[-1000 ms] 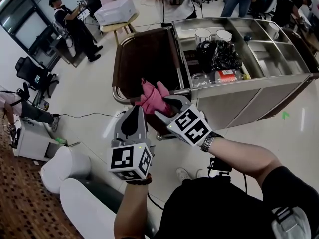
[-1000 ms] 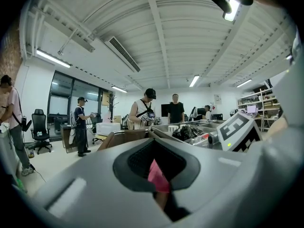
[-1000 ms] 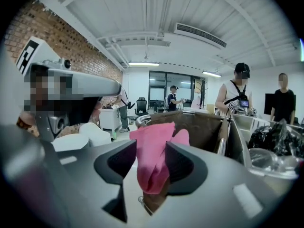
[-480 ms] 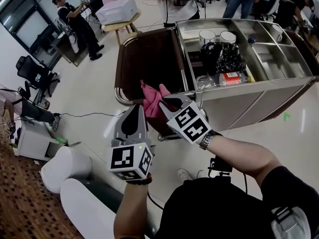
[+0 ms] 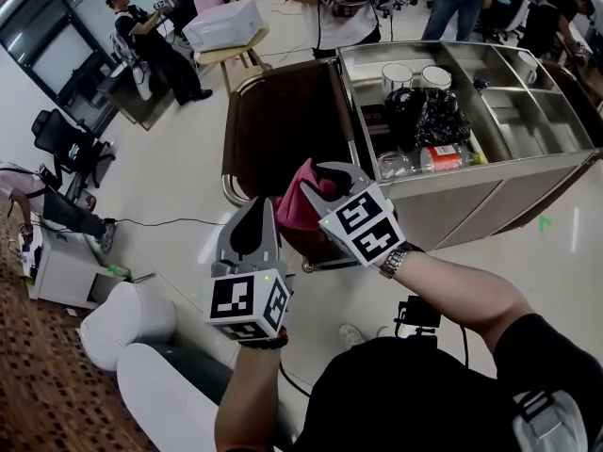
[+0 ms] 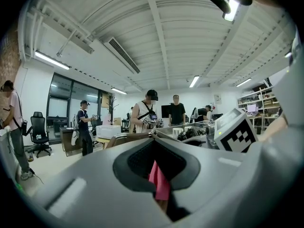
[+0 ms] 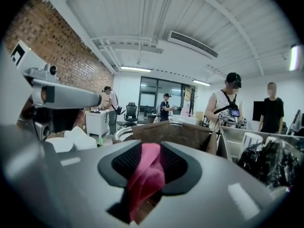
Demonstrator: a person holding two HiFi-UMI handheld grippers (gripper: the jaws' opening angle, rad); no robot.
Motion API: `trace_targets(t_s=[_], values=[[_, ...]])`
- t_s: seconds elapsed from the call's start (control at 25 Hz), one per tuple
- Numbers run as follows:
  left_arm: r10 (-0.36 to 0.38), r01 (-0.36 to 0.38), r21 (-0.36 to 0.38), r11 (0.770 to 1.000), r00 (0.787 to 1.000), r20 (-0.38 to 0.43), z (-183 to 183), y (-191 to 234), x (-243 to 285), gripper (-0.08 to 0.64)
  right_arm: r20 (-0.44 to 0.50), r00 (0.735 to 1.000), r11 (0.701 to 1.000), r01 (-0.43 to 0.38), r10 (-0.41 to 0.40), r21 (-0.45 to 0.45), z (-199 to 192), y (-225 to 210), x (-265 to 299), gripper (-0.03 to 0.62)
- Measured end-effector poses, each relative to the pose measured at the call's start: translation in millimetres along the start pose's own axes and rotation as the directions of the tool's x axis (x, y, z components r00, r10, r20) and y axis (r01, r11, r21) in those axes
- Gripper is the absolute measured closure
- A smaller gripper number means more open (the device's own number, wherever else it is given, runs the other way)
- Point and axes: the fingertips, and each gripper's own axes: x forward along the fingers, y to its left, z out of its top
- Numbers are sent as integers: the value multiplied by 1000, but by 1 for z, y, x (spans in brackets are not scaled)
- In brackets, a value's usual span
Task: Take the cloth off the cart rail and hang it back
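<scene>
The pink cloth (image 5: pixel 300 201) is off its perch and bunched between the two tools, just on the person's side of the cart rail (image 5: pixel 225 158). The left tool (image 5: pixel 255 207) is closed on a thin edge of the cloth; its own view shows a narrow pink strip pinched in the slot. The right tool (image 5: pixel 318 182) grips a thicker fold. Its jaws have just been opening a little, yet the fold fills the gap and touches both pads, so it reads as a hold.

The rail is a bent steel bar around the brown bag (image 5: pixel 283 111) at the cart's (image 5: pixel 490 172) short end. From the head view its near run lies crosswise, from the rounded corner at the left toward the cart body at the right. Both tools point away from the person and across that run, so the rail lies straight ahead of them and a little lower. In the right gripper view it shows just past the cloth.

The right tool sits higher and nearer the rail. The left tool is a touch farther back, by the corner. The cloth is stretched only a little between them, roughly along the bar. Whether its lower edge touches the rail is hidden behind the tools.

Hanging it back probably calls for carrying both tools forward over the bar, so the cloth drapes across it.
</scene>
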Motion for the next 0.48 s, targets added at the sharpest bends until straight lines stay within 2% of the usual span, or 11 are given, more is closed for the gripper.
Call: trace_targets(t_s=[0.04, 0.08, 0.48], values=[[-2, 2, 0, 1000, 1000, -1, -1, 0, 2, 557, -1, 1000, 1000, -13, 13, 5, 0, 2, 1, 460], [-3, 3, 0, 1000, 1000, -1, -3, 0, 4, 557, 0, 1000, 1000, -23, 23, 10, 1, 3, 1, 448], [-11, 11, -8, 1000, 1000, -8, 12, -5, -7, 557, 21, 999, 999, -41, 41, 21, 21, 18, -19, 445]])
